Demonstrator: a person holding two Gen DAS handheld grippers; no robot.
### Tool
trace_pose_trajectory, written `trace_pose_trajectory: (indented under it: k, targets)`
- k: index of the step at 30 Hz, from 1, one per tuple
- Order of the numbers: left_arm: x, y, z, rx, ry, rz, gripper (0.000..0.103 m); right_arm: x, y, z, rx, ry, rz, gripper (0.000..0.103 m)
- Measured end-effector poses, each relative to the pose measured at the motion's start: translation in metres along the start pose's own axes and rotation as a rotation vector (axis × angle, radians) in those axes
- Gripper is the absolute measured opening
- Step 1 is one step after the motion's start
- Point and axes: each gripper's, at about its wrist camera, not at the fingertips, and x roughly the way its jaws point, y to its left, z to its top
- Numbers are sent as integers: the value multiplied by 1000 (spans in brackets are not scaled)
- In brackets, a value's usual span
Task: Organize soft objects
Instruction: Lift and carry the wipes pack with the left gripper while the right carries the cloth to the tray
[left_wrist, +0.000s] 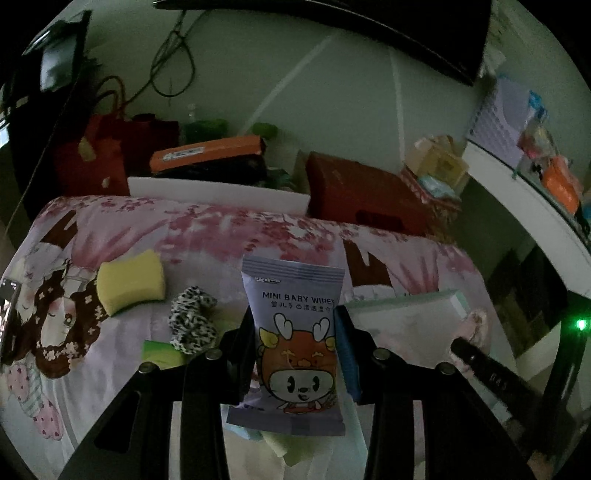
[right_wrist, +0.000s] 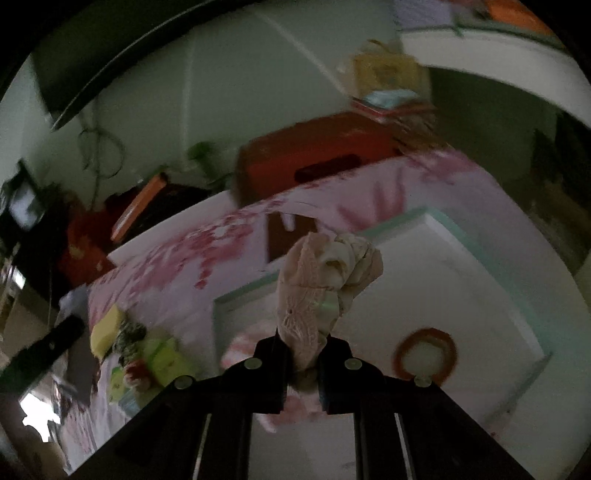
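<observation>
My left gripper (left_wrist: 295, 332) is shut on a purple pack of mini baby wipes (left_wrist: 293, 343) and holds it upright above the bed. A yellow sponge (left_wrist: 130, 286), a leopard-print scrunchie (left_wrist: 192, 319) and a green packet (left_wrist: 162, 353) lie on the pink bedsheet (left_wrist: 207, 232) to its left. My right gripper (right_wrist: 304, 343) is shut on a bunched beige lace cloth (right_wrist: 317, 291) and holds it over a white box with a mint rim (right_wrist: 476, 251). The box also shows in the left wrist view (left_wrist: 406, 314). An orange ring (right_wrist: 424, 354) lies inside the box.
Behind the bed stand a red box (left_wrist: 365, 192), an orange box (left_wrist: 207, 151) and a dark red bag (left_wrist: 92, 162). A white shelf (left_wrist: 524, 199) with clutter is at the right. The other gripper's black body (left_wrist: 491, 373) is at my lower right.
</observation>
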Motion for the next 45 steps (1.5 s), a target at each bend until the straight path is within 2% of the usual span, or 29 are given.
trace_pose_trajectory:
  k: [8, 12, 17, 23, 32, 37, 45]
  targets:
    - [21, -37, -5, 85, 82, -30, 41, 5, -58, 5, 140, 27, -102, 13]
    - [39, -56, -11, 118, 150, -51, 41, 7, -75, 5, 179, 37, -159, 15]
    - [51, -72, -13, 166, 178, -51, 41, 7, -95, 3, 241, 50, -209, 16]
    - [62, -100, -11, 235, 179, -82, 41, 10, -101, 3, 256, 64, -214, 16]
    - [74, -135, -26, 328, 195, -189, 41, 7, -112, 2, 279, 60, -258, 16]
    - [77, -148, -40, 364, 221, -237, 41, 8, -115, 1, 285, 67, -264, 16]
    - [85, -157, -60, 386, 287, -260, 42, 9, -116, 0, 288, 77, -274, 16]
